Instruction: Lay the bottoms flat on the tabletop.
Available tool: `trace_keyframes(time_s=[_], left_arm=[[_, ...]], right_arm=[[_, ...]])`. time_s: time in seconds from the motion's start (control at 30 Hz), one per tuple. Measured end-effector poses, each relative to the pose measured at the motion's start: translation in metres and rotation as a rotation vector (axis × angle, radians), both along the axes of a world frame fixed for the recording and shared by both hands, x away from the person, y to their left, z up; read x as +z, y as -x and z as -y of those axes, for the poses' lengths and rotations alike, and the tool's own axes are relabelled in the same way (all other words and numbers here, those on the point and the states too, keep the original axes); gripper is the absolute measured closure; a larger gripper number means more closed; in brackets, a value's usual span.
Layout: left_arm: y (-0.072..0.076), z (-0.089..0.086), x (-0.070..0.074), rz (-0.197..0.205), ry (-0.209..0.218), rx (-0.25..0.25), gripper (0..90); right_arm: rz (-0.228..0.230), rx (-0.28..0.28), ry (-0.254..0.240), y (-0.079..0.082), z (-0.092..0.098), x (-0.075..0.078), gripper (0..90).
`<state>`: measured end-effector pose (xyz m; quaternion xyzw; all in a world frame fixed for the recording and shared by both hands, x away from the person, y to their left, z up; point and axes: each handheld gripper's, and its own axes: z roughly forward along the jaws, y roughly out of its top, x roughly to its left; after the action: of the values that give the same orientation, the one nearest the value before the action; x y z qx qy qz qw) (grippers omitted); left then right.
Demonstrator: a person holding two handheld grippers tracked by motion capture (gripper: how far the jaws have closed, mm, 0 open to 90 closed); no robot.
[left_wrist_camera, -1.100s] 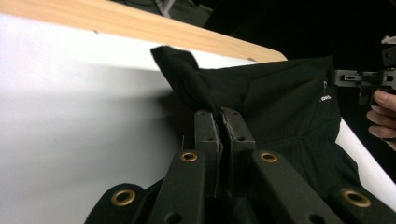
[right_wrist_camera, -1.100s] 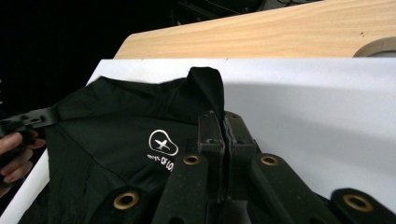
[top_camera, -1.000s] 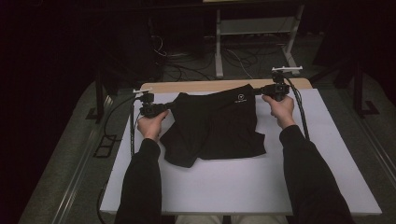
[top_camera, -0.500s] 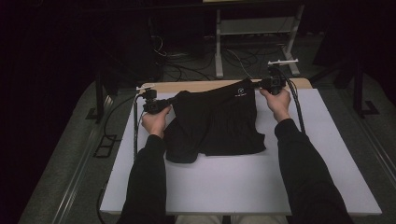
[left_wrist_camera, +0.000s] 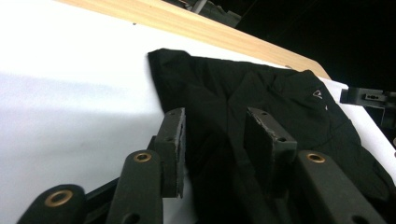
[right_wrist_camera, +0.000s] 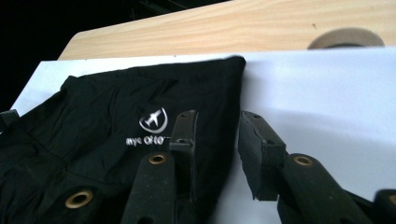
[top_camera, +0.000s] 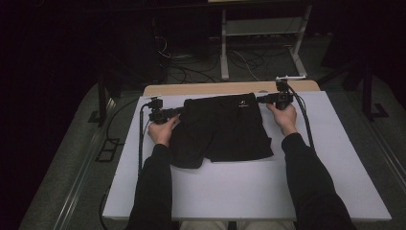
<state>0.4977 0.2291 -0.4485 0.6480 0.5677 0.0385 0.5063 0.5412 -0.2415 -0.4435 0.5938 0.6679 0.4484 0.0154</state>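
A pair of black shorts (top_camera: 222, 127) lies flat on the white sheet, its waistband toward the far edge and a small white logo (top_camera: 243, 103) near its right end. My left gripper (top_camera: 178, 114) lies at the waistband's left end. Its jaws have just been opening and now stand apart, with black cloth (left_wrist_camera: 280, 98) loose between them in the left gripper (left_wrist_camera: 215, 116) view. My right gripper (top_camera: 261, 99) is at the waistband's right end. Its jaws have also just been opening. In the right gripper (right_wrist_camera: 217, 119) view the shorts' (right_wrist_camera: 102, 107) edge lies between them unpinched.
The white sheet (top_camera: 239, 191) covers a wooden table whose bare far edge (top_camera: 215, 88) shows behind the shorts. A roll of tape (right_wrist_camera: 345, 39) sits on that wood. Beyond the table are a metal stand (top_camera: 261, 28) and floor cables.
Both grippers went from shut on the waistband to open, letting it go. The right hand came down toward the table, and the shorts now lie spread flatter.
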Motion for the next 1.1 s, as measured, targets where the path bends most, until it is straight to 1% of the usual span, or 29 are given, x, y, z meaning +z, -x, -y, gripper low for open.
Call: trace_keyframes(time_s=[0.03,0.07,0.1,0.17,0.2,0.27,0.33,0.4,0.5,0.6,0.63,0.7,0.73,0.77,0.8,0.83,0.87,0.9,0.93,0.97,1.0,1.03,1.07,1.1], left_arm=[[0.001,-0.001,-0.001,0.002,0.005,-0.002,53.9],[0.002,-0.002,-0.001,0.005,0.008,-0.002,50.4],[0.003,-0.003,-0.002,0.011,0.01,-0.001,43.7],[0.008,-0.003,-0.002,0.038,-0.007,0.009,37.0],[0.009,-0.004,-0.002,0.046,-0.003,0.003,35.6],[0.011,-0.006,-0.002,0.048,0.003,-0.005,32.7],[0.012,-0.008,0.0,0.054,0.007,-0.009,31.8],[0.013,-0.01,0.001,0.055,0.015,-0.011,32.0],[0.014,-0.011,0.003,0.056,0.026,-0.029,33.9],[0.015,-0.009,0.003,0.051,0.005,-0.059,37.5],[0.015,-0.007,0.002,0.044,-0.001,-0.065,37.9],[0.015,-0.005,0.0,0.029,-0.003,-0.078,39.1],[0.015,-0.005,0.0,0.029,-0.003,-0.078,39.5],[0.013,-0.001,-0.003,0.01,-0.022,-0.078,39.7],[0.013,-0.001,-0.003,0.01,-0.022,-0.078,40.2],[0.012,0.002,-0.006,-0.001,-0.032,-0.088,42.7],[0.012,0.002,-0.006,-0.001,-0.032,-0.088,47.3],[0.011,0.004,-0.008,-0.007,-0.04,-0.093,47.3],[0.01,0.006,-0.01,-0.014,-0.057,-0.101,53.2],[0.008,0.009,-0.012,-0.028,-0.076,-0.115,68.1],[0.007,0.012,-0.013,-0.038,-0.107,-0.124,68.1],[0.005,0.015,-0.011,-0.035,-0.138,-0.119,85.8],[0.002,0.015,-0.01,-0.044,-0.128,-0.121,86.5],[0.002,0.015,-0.01,-0.044,-0.128,-0.121,86.8]], right_arm=[[0.0,0.0,0.0,0.0,0.0,0.0,63.8],[0.005,-0.002,-0.003,0.002,0.002,-0.002,61.3],[0.004,-0.001,-0.014,0.004,0.004,-0.004,58.3],[0.007,0.003,-0.019,0.008,0.006,-0.005,55.7],[0.018,0.006,-0.026,0.009,0.007,-0.005,54.2],[0.026,0.012,-0.032,0.014,0.009,-0.004,48.8],[0.034,0.029,-0.042,0.019,0.009,-0.004,45.2],[0.033,0.053,-0.043,0.024,0.008,-0.004,40.5],[0.033,0.083,-0.046,0.031,0.007,-0.005,36.8],[0.016,0.1,-0.058,0.036,0.007,-0.008,35.3],[0.011,0.103,-0.064,0.038,0.006,-0.01,34.6],[-0.012,0.112,-0.078,0.04,0.005,-0.013,33.7],[-0.022,0.117,-0.072,0.04,0.003,-0.014,33.1],[-0.029,0.123,-0.066,0.04,0.001,-0.016,32.7],[-0.029,0.123,-0.066,0.04,0.001,-0.016,32.7],[-0.045,0.119,-0.06,0.04,-0.003,-0.018,32.9],[-0.045,0.119,-0.06,0.04,-0.003,-0.018,32.9],[-0.058,0.111,-0.056,0.04,-0.005,-0.019,35.5],[-0.057,0.101,-0.05,0.039,-0.007,-0.019,41.2],[-0.069,0.095,-0.065,0.037,-0.009,-0.02,58.5],[-0.069,0.095,-0.065,0.037,-0.009,-0.02,58.5],[-0.087,0.082,-0.053,0.033,-0.01,-0.018,79.7],[-0.095,0.071,-0.045,0.031,-0.01,-0.016,86.9],[-0.095,0.071,-0.045,0.031,-0.01,-0.016,86.9]])
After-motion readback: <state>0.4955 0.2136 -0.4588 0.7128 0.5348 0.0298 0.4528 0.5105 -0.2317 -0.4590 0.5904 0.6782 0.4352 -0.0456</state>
